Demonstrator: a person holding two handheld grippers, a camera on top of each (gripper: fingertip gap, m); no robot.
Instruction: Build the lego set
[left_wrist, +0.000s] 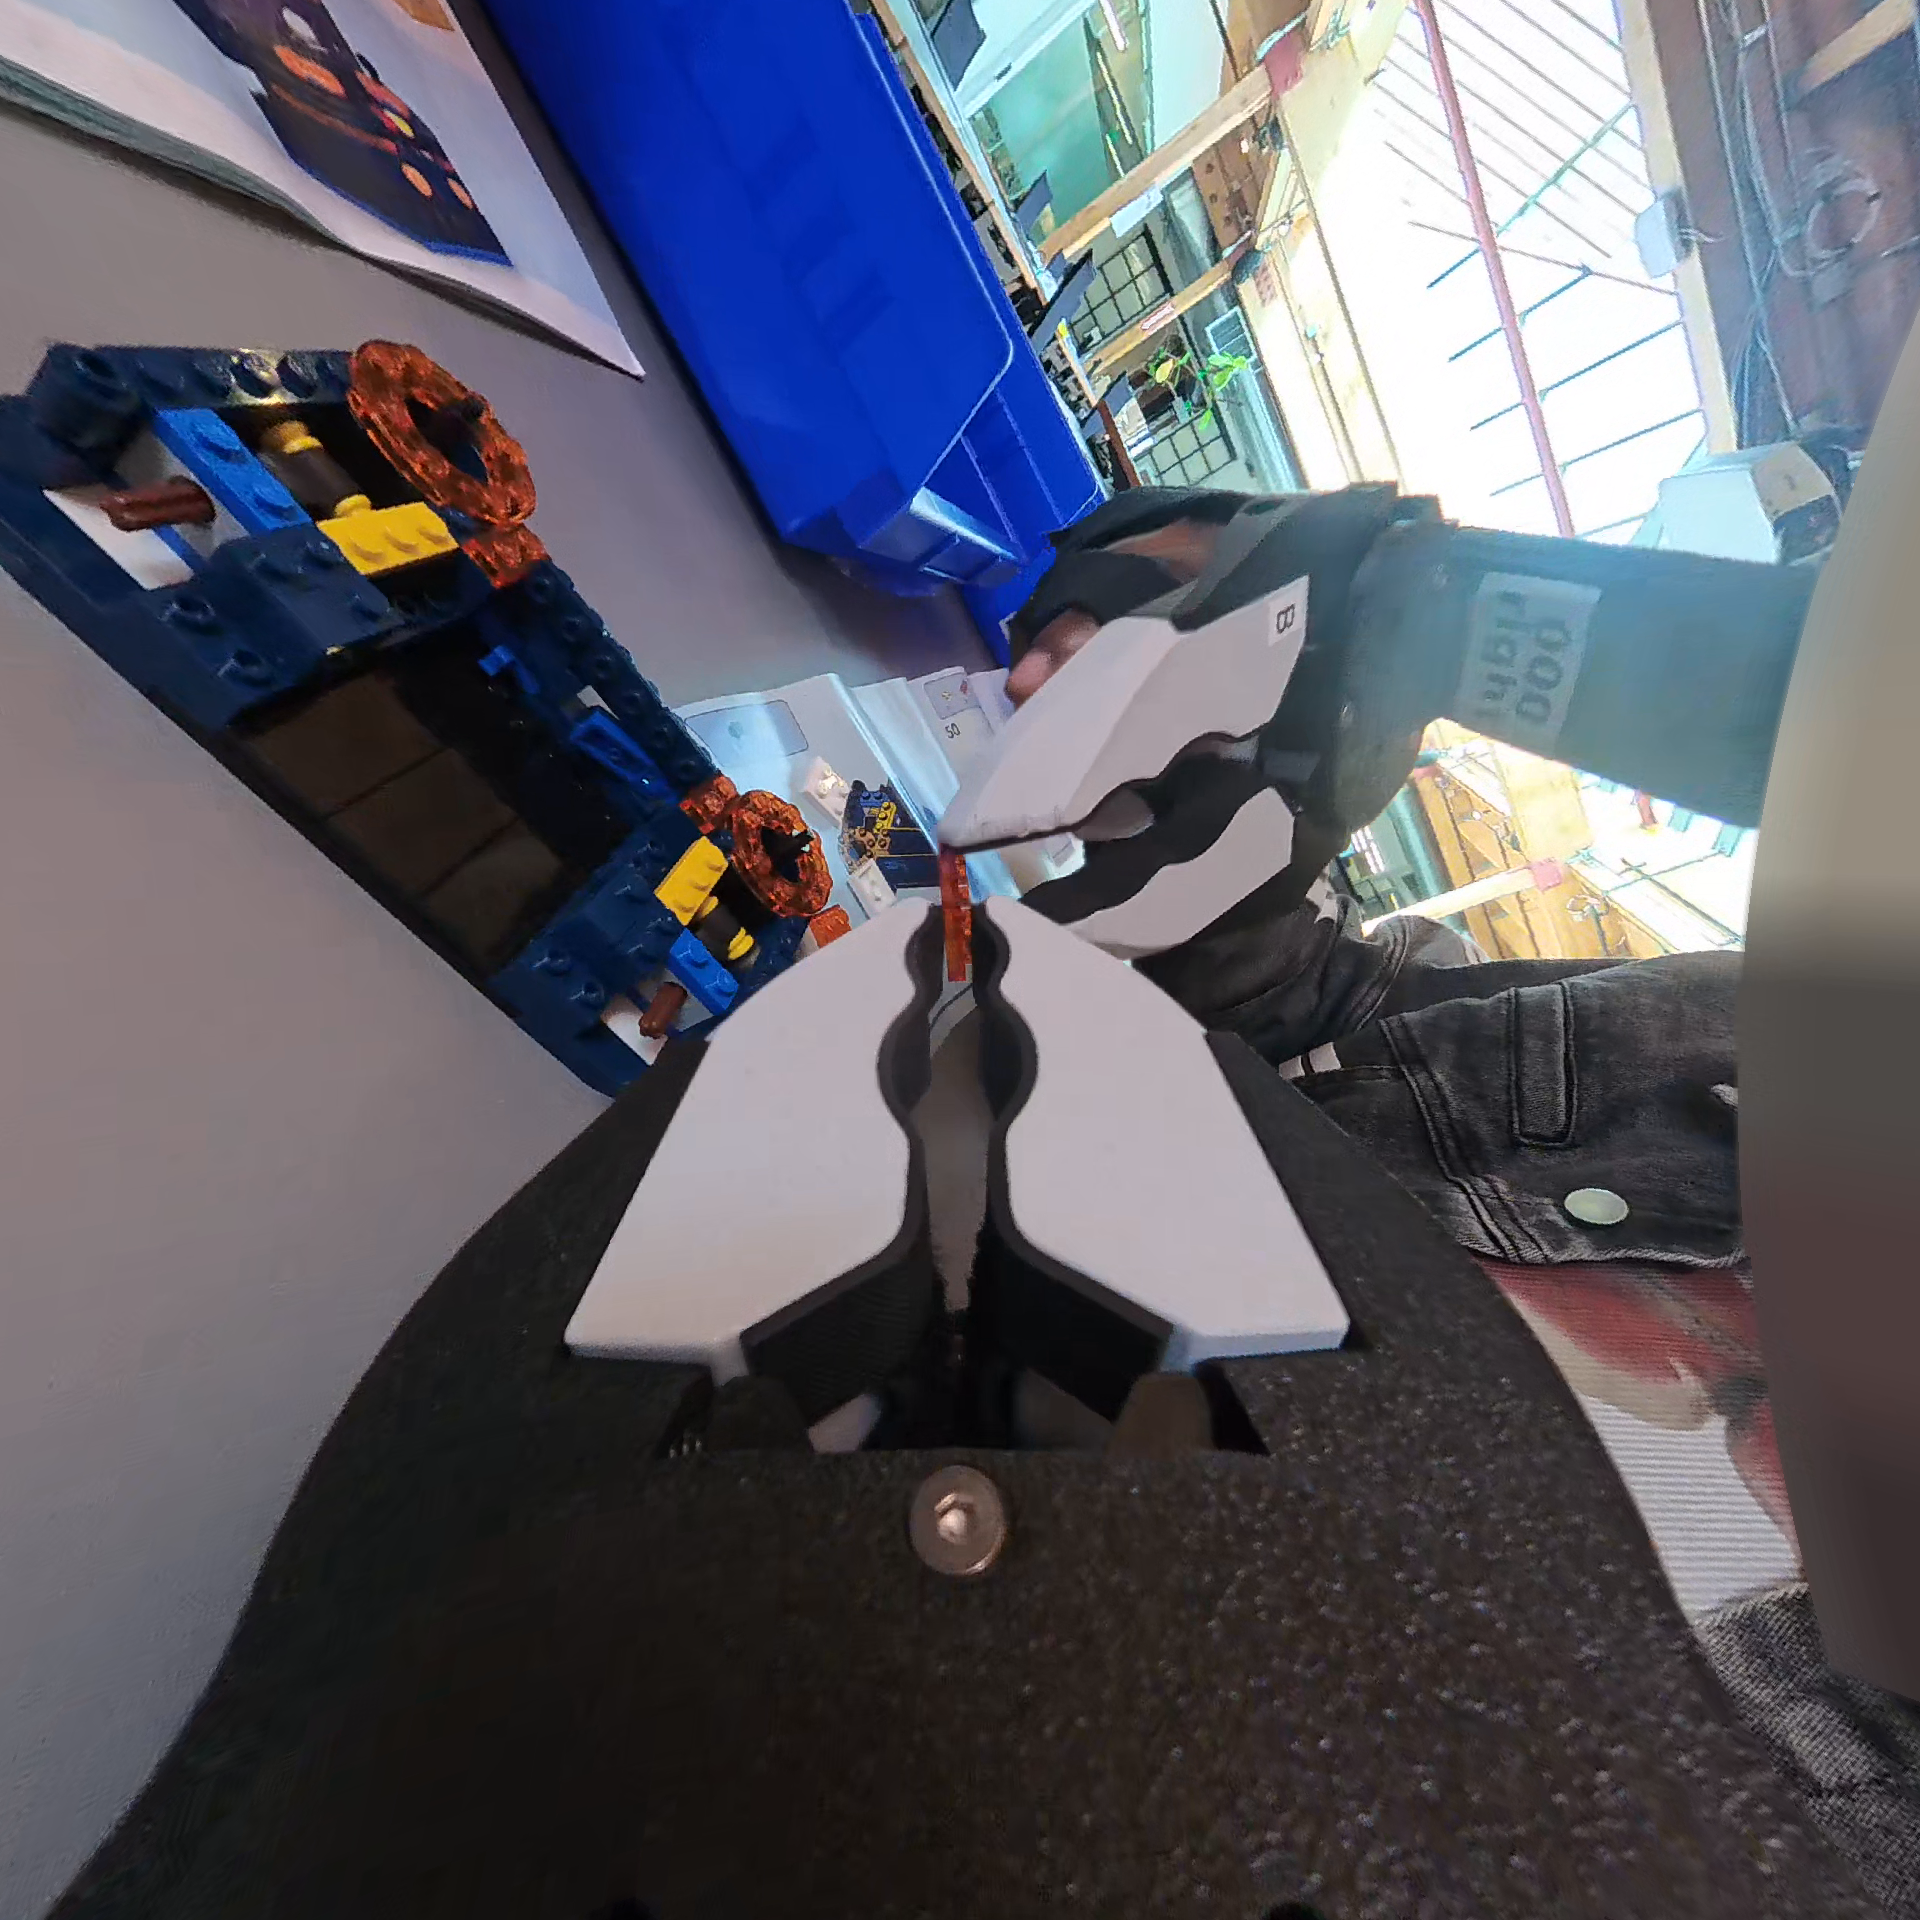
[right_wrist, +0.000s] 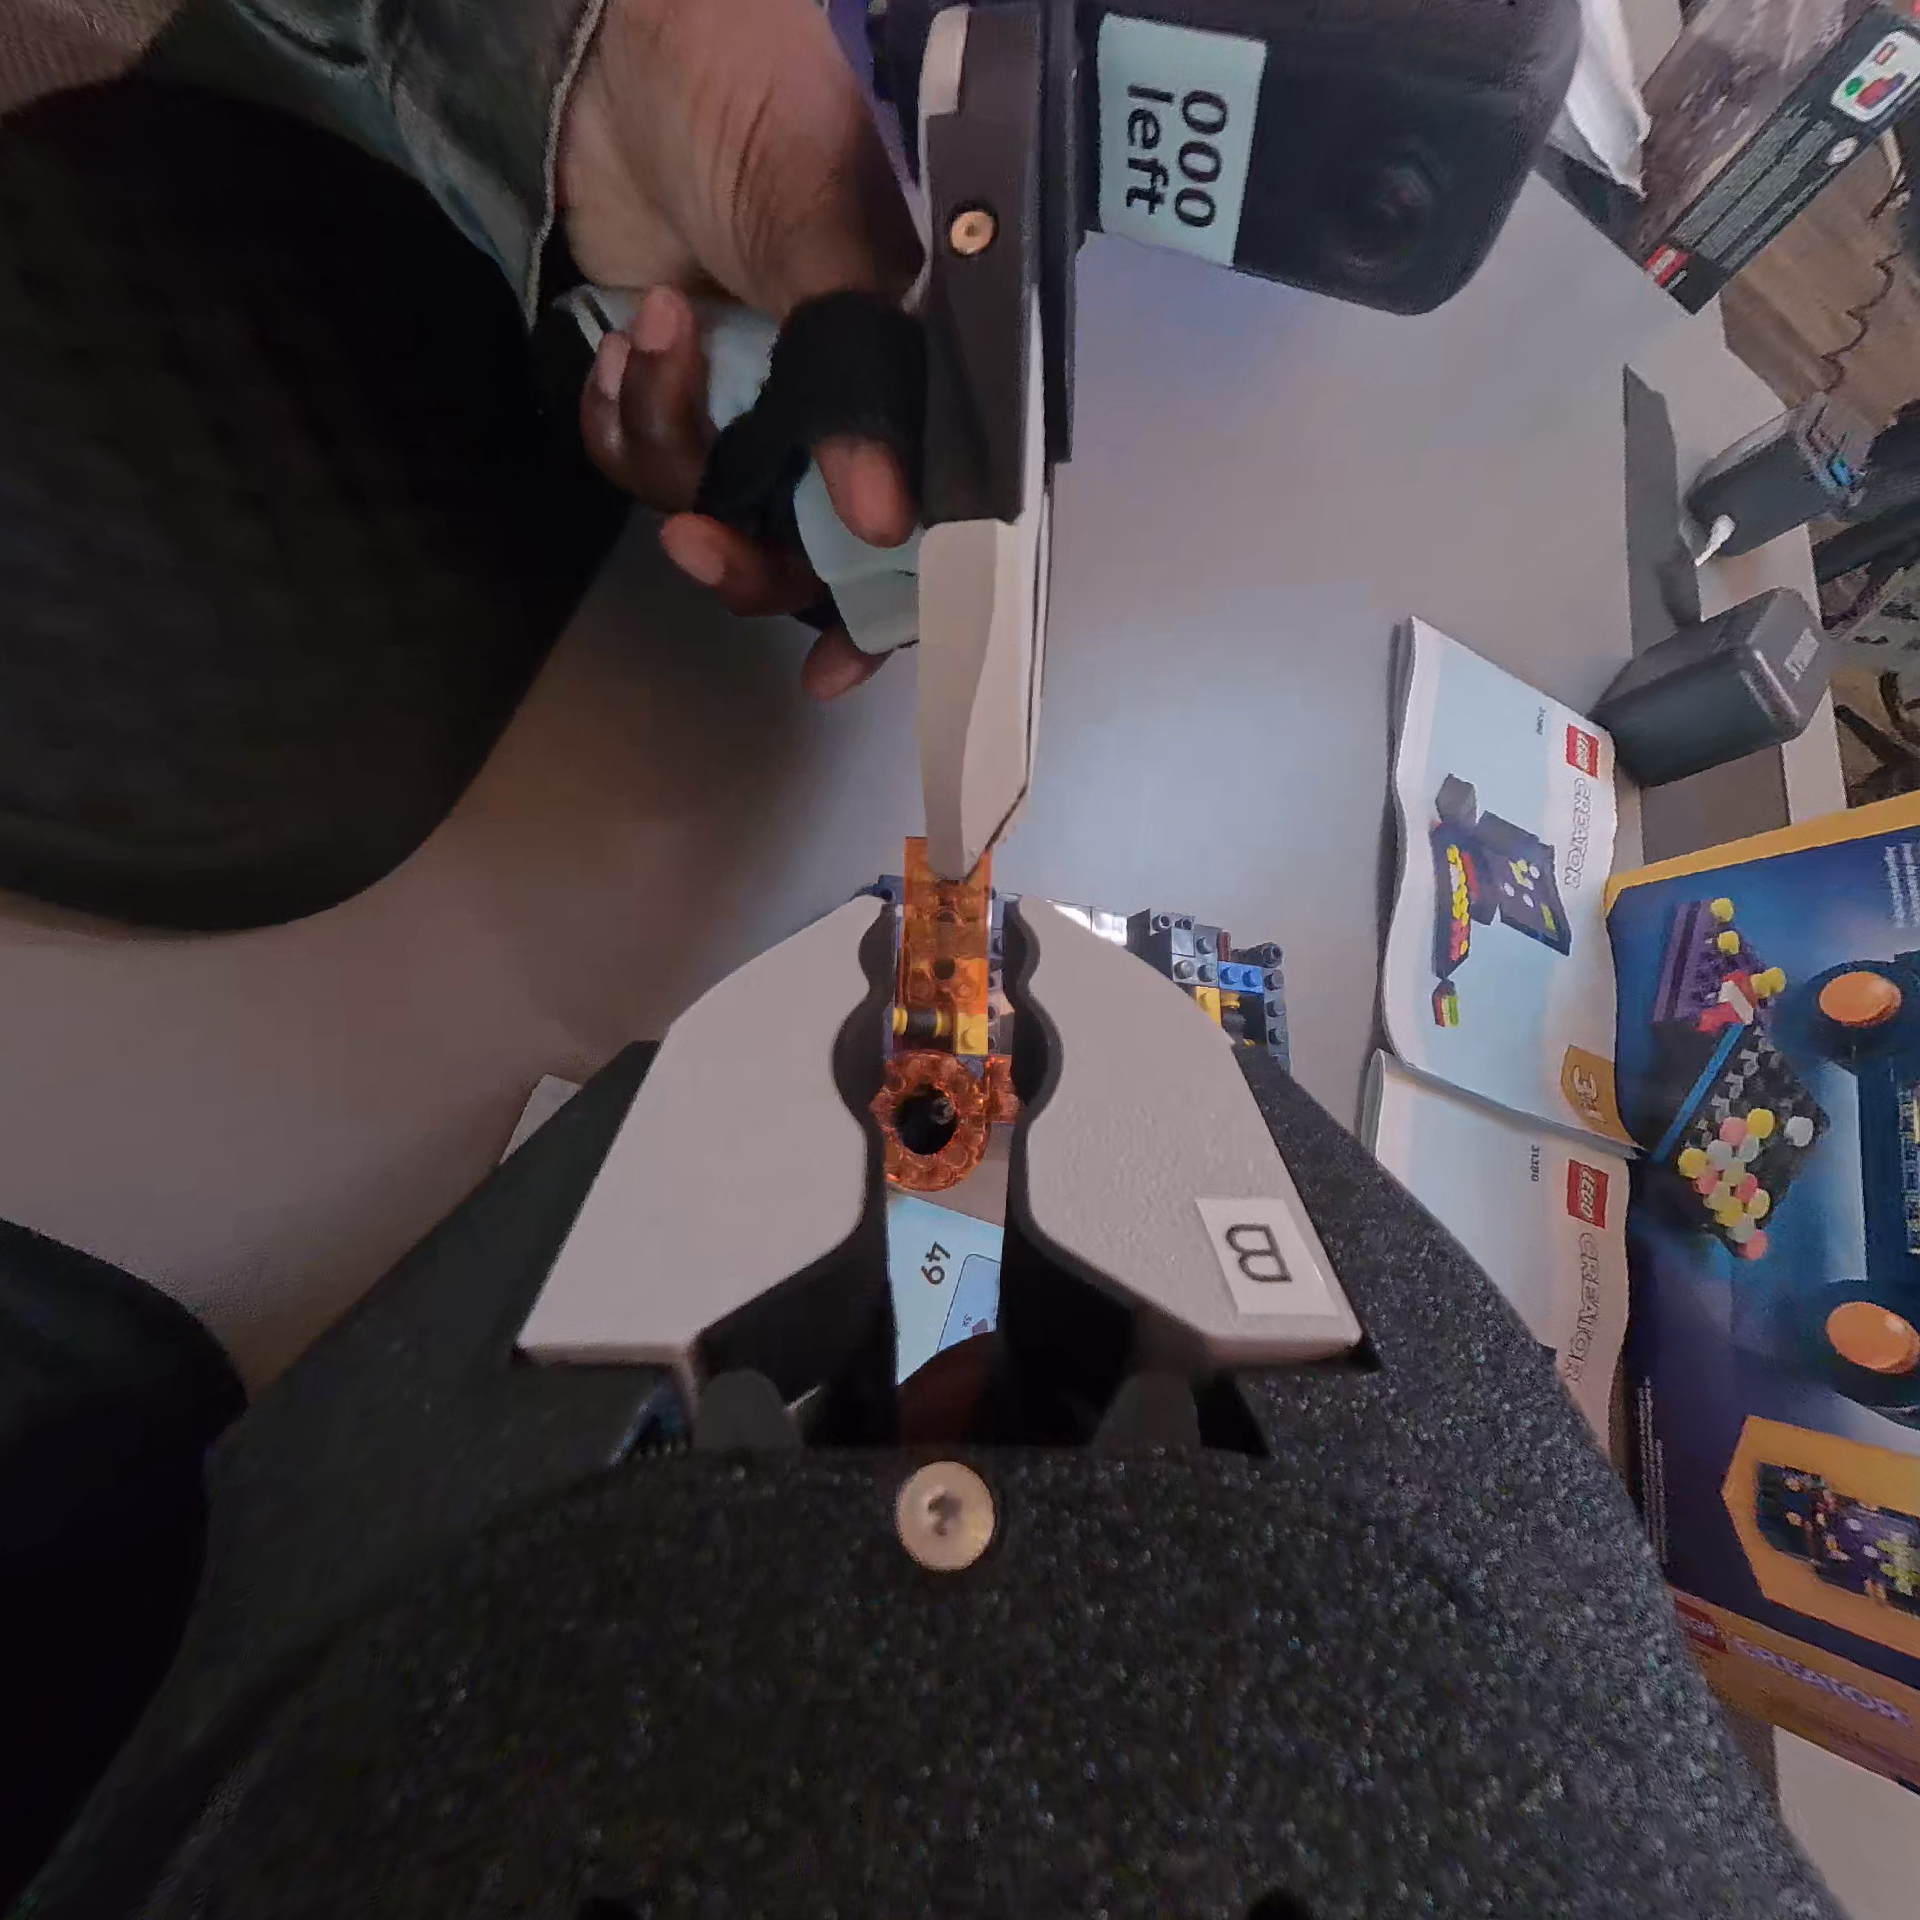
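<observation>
My left gripper (left_wrist: 954, 914) is shut on a thin clear-orange brick plate (left_wrist: 954, 935), seen edge-on, with its end sticking out past the fingertips. In the right wrist view the left gripper (right_wrist: 961, 852) comes from above and pinches the far end of the plate (right_wrist: 940, 935). My right gripper (right_wrist: 948, 914) stands around the plate's width, with a thin gap on each side. Its upper fingertip (left_wrist: 951, 831) is at the plate's top end. Below lies a dark blue brick build (left_wrist: 312, 623) with two clear-orange rings (left_wrist: 442, 436) (left_wrist: 779, 852); one ring shows between the right fingers (right_wrist: 935, 1127).
The grey table (left_wrist: 156, 1143) carries an open instruction booklet (left_wrist: 810, 727), a blue plastic bin (left_wrist: 831, 260) and a printed sheet (left_wrist: 395, 135). In the right wrist view, closed booklets (right_wrist: 1496, 862) and a printed box (right_wrist: 1787, 1143) lie to the right. A person's hands and dark sleeves are close by. The tips of both grippers are at nearly the same place.
</observation>
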